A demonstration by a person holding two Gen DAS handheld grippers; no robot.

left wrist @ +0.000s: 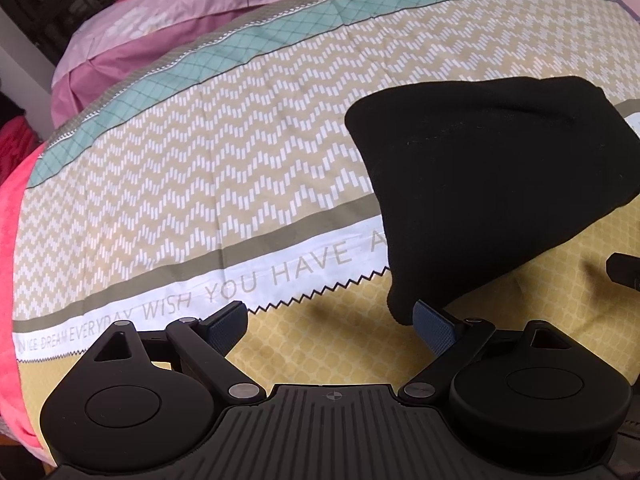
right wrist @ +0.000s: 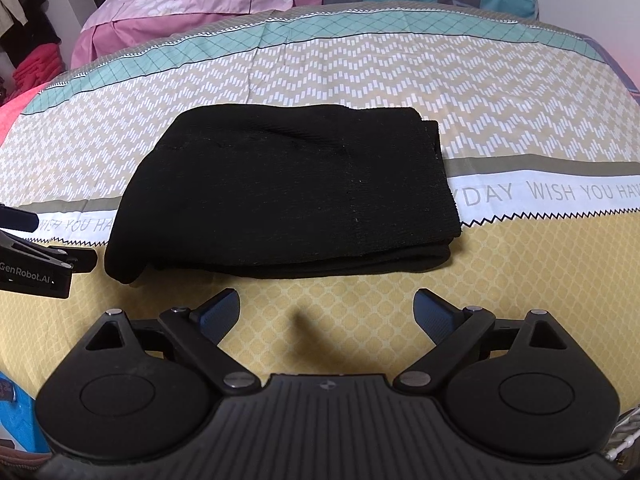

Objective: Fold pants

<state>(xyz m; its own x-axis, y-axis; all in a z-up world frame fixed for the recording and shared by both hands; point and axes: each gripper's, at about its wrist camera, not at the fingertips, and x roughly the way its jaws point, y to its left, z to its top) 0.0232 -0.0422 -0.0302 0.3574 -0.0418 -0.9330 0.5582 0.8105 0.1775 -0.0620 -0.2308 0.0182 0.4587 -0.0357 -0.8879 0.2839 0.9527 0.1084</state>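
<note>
Black pants point(right wrist: 288, 184) lie folded into a thick rectangular stack on the patterned bedspread point(right wrist: 360, 64). In the left wrist view the same pants point(left wrist: 492, 184) fill the right side, and their near left corner hangs just beside my right pad point(left wrist: 434, 326). My left gripper point(left wrist: 330, 322) is open, nothing between its fingers. My right gripper point(right wrist: 326, 312) is open too, hovering over yellow fabric just short of the stack's near edge. The left gripper point(right wrist: 36, 260) also shows at the left edge of the right wrist view, close to the pants' left corner.
The bedspread has chevron, teal and yellow bands with printed words. A pink quilt point(right wrist: 192, 0) lies behind it. Red and pink cloth point(left wrist: 12, 216) hangs off the left bed edge. A blue object point(right wrist: 16, 412) sits at the lower left.
</note>
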